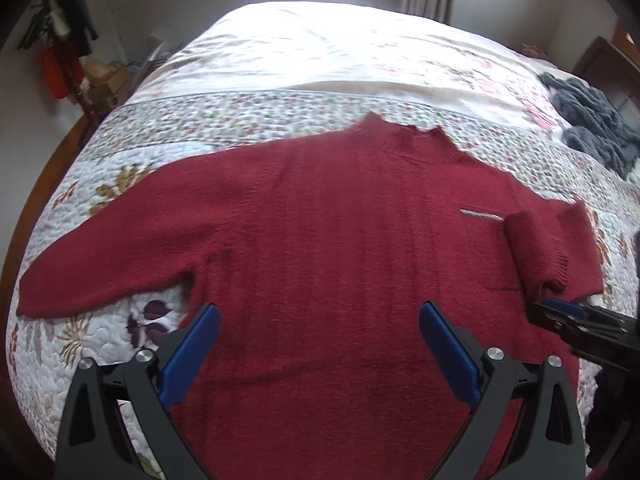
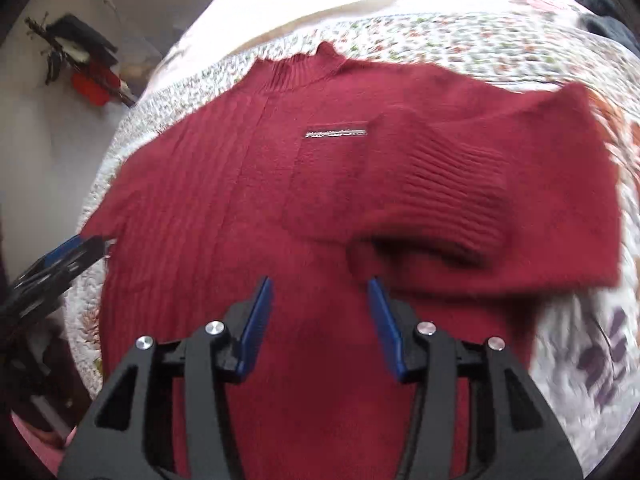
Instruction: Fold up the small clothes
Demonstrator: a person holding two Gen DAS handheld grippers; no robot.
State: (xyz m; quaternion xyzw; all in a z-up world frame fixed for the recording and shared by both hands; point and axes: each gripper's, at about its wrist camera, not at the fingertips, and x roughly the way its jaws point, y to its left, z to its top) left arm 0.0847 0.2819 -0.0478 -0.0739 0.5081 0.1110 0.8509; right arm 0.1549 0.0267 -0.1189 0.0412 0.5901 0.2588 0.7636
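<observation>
A dark red knitted sweater [image 1: 320,232] lies spread front-up on a floral quilted bedspread [image 1: 120,152], its ribbed collar [image 1: 400,132] pointing away from the cameras. One sleeve [image 1: 108,252] stretches out flat from the sweater's body toward the bed's left edge. The other sleeve [image 2: 460,184] is folded back over the sweater's chest, its ribbed cuff resting just beside the small metallic bar [image 2: 336,133] sewn above the chest pocket.

The left gripper [image 1: 320,332] hangs over the lower part of the sweater with its blue-padded jaws spread wide; nothing sits between them and they grasp no fabric. Whether the fingertips touch the knit cannot be told.

The right gripper [image 2: 320,300] is above the sweater's lower middle, just below the folded sleeve, with its jaws released and parted, narrower than the left pair, and nothing held. In the left wrist view it shows at the sweater's right edge, near the folded cuff.

A dark grey fuzzy garment [image 1: 592,120] lies on the bedspread well apart from the sweater, beyond its folded sleeve.
</observation>
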